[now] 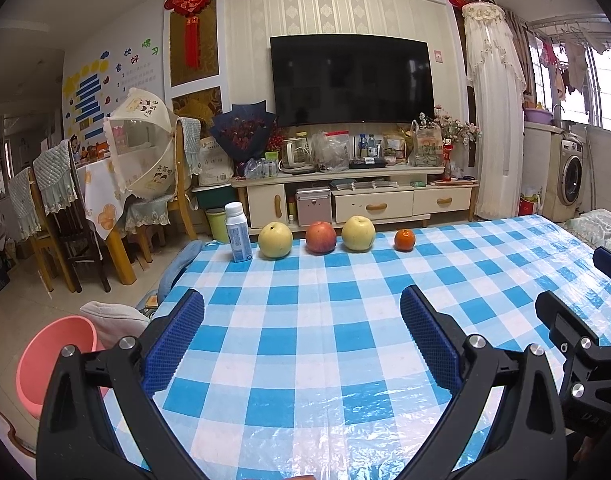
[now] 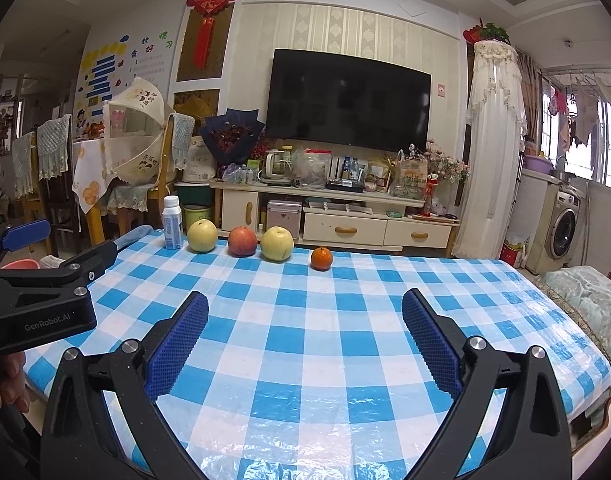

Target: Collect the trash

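Both claws spread wide, empty: left gripper (image 1: 301, 312), right gripper (image 2: 305, 314) over near checked tablecloth (image 2: 305, 360). Bottle (image 1: 238, 232) upright at far left edge, beside pear (image 1: 275, 240), apple (image 1: 320, 237), second pear (image 1: 358, 233), orange (image 1: 404, 240) in row.

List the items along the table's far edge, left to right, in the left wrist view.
White bottle → yellow pear → red apple → second yellow pear → orange.
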Demonstrator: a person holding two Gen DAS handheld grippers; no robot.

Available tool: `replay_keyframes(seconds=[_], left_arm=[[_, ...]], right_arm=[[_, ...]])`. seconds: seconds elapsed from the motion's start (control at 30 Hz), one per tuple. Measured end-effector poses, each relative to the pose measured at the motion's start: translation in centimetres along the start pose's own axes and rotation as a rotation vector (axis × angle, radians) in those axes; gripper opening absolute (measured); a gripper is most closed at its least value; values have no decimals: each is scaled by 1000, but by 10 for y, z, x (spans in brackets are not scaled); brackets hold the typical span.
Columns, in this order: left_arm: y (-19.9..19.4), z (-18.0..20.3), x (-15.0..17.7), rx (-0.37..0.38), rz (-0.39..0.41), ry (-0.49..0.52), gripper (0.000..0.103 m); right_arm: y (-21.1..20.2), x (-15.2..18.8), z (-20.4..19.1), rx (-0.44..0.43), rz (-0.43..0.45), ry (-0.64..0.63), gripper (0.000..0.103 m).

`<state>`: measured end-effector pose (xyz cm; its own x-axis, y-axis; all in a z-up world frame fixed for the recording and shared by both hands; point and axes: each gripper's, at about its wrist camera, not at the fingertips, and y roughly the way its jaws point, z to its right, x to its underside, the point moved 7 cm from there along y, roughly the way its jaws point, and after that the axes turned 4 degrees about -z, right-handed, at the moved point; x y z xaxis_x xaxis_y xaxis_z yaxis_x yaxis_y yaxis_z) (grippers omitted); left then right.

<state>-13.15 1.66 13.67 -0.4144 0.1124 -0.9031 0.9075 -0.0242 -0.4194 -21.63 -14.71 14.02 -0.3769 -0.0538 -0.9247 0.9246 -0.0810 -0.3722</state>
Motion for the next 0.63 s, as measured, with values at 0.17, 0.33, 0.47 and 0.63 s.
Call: replay_keyframes(seconds=[0.17,0.33,0.47,0.63], left_arm=[[11,-1,0,-12,-8,5,99],[39,1,10,-25,-58,23,99],[79,0,24,-29,-151,18,99],[140,2,51,-5,-315,-7,99]], right_arm=[[14,4,-4,-11,-19,-3,96],[39,12,-10,-51,-69,7,96],[75,22,-13,-90,-160,32,96],[133,44,-19,-107,-294,56,96]])
